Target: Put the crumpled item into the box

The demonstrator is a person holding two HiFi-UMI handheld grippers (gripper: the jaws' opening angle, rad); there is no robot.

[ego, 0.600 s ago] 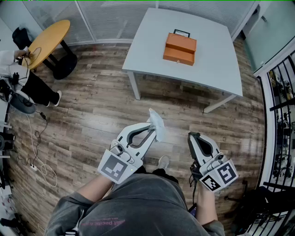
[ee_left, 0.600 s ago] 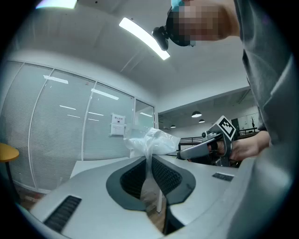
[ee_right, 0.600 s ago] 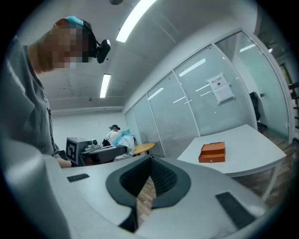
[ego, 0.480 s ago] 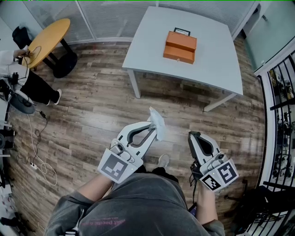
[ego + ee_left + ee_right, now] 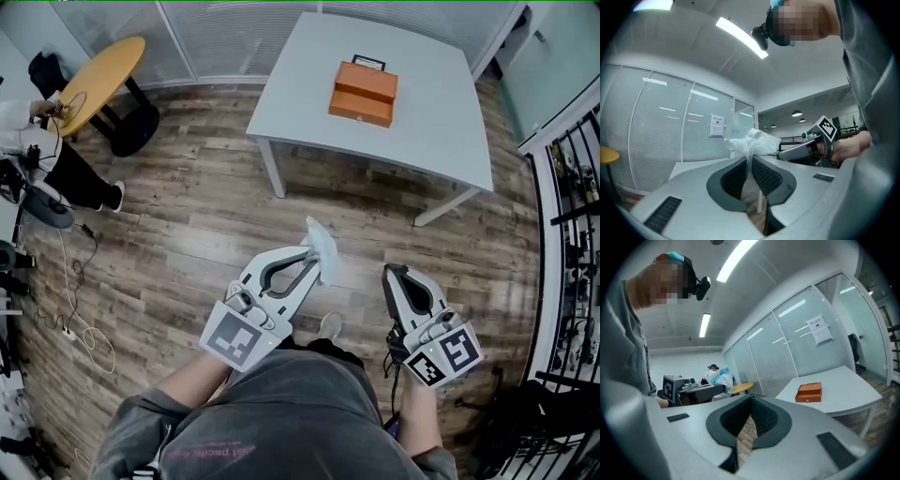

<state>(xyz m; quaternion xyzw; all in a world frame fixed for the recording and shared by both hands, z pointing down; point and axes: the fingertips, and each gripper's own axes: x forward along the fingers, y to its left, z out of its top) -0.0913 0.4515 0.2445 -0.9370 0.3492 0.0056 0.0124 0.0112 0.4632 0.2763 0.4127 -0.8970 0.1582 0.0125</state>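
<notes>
My left gripper [image 5: 313, 258] is shut on a crumpled clear plastic item [image 5: 320, 247], which sticks up past the jaw tips [image 5: 751, 143]. It hangs over the wooden floor, well short of the white table [image 5: 441, 103]. On that table lies an orange box [image 5: 364, 94], lid closed; the right gripper view shows the box [image 5: 809, 392] too. My right gripper [image 5: 395, 277] is shut with nothing in it [image 5: 749, 401], held beside the left one at waist height.
A round yellow table [image 5: 94, 82] stands at far left with a seated person [image 5: 66, 173] next to it. Cables [image 5: 80, 319] trail on the floor at left. Glass partitions run behind the white table; a black railing [image 5: 572, 234] lines the right.
Barely anything differs: both grippers stay put and the plastic item remains clamped. The view has shifted very slightly.
</notes>
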